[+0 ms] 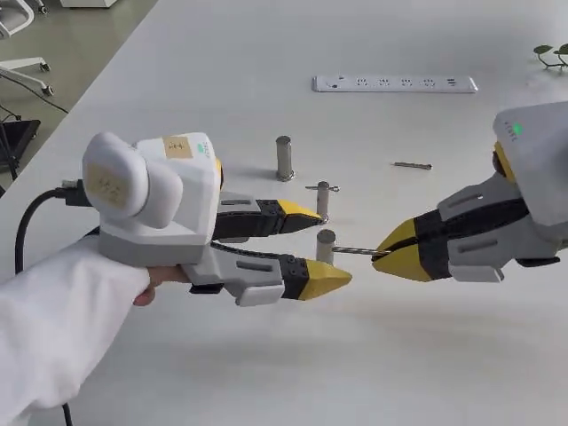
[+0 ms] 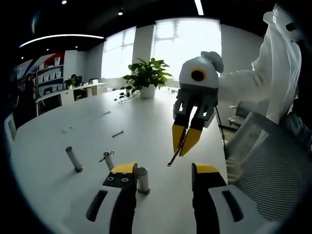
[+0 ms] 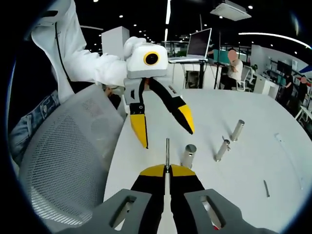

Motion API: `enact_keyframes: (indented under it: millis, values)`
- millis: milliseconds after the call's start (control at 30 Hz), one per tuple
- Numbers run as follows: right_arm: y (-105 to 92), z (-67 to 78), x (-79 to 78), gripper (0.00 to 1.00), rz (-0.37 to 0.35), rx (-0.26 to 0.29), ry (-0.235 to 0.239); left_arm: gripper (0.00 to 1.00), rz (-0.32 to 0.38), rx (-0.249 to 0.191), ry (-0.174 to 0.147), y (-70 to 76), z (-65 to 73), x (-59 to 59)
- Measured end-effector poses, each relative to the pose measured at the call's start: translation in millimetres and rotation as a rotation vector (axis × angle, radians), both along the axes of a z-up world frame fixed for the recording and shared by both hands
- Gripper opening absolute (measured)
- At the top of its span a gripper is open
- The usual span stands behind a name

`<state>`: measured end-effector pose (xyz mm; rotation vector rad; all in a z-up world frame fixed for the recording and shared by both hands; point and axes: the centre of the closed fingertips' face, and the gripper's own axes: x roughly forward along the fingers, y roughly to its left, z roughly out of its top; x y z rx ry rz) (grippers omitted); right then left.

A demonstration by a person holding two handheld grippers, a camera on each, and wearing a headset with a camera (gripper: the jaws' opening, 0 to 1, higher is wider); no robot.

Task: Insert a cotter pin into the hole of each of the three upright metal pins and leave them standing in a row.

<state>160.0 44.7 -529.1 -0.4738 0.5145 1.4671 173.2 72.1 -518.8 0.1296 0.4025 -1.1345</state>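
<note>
Three upright metal pins stand in a row: the far pin (image 1: 284, 158), the middle pin (image 1: 322, 206) with a cotter pin (image 1: 323, 187) through its top, and the near pin (image 1: 326, 241). My left gripper (image 1: 335, 246) is open, and the near pin (image 2: 142, 180) stands between its jaws, close to one of them. My right gripper (image 1: 378, 257) is shut on a second cotter pin (image 1: 355, 251), whose free end points at the near pin (image 3: 188, 156) from a short gap. The held cotter pin (image 3: 167, 148) sticks straight out of the shut right gripper (image 3: 166, 170).
A loose cotter pin (image 1: 413, 165) lies on the white table right of the row. A white power strip (image 1: 395, 84) lies at the far side. Office chairs (image 1: 18, 53) stand off the table's left edge. A potted plant (image 2: 147, 78) sits at the table's end.
</note>
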Motion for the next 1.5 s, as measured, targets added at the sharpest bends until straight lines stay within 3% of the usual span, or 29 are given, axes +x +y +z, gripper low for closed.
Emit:
enact_keyframes:
  millis: [67,100,300,367,467,533,900,1200,1500]
  values:
    - [-0.4,-2.9,3.6,0.00,-0.017,-0.005,-0.007,0.42,0.025,-0.003,0.027,0.4,-5.2,2.0]
    - [-0.1,-4.0,7.0,0.00,-0.037,0.001,-0.015,0.41,0.077,0.012,0.033,4.0,-11.2,9.2]
    - [-1.3,-7.6,16.4,0.00,-0.091,0.016,-0.025,0.41,0.129,0.010,0.039,3.3,-20.5,20.1]
    - [-3.0,-11.4,20.4,0.00,-0.111,0.012,-0.027,0.39,0.133,0.000,0.065,-0.2,-24.8,20.5]
    - [-5.4,-16.0,23.1,0.00,-0.129,0.010,-0.019,0.43,0.152,0.026,0.046,-1.7,-32.1,25.5]
    - [-7.1,-18.3,24.3,0.00,-0.140,0.006,-0.017,0.44,0.164,0.026,0.057,-4.1,-37.6,28.1]
    - [-10.1,-30.3,30.1,0.00,-0.172,-0.020,-0.016,0.38,0.172,0.051,0.103,-10.3,-61.1,31.8]
    - [-6.2,-33.4,31.7,0.00,-0.160,-0.032,-0.019,0.25,0.213,0.046,0.114,-4.8,-67.3,34.3]
    - [-6.1,-37.6,32.5,0.00,-0.150,-0.041,-0.016,0.23,0.222,0.070,0.111,-3.1,-72.0,32.5]
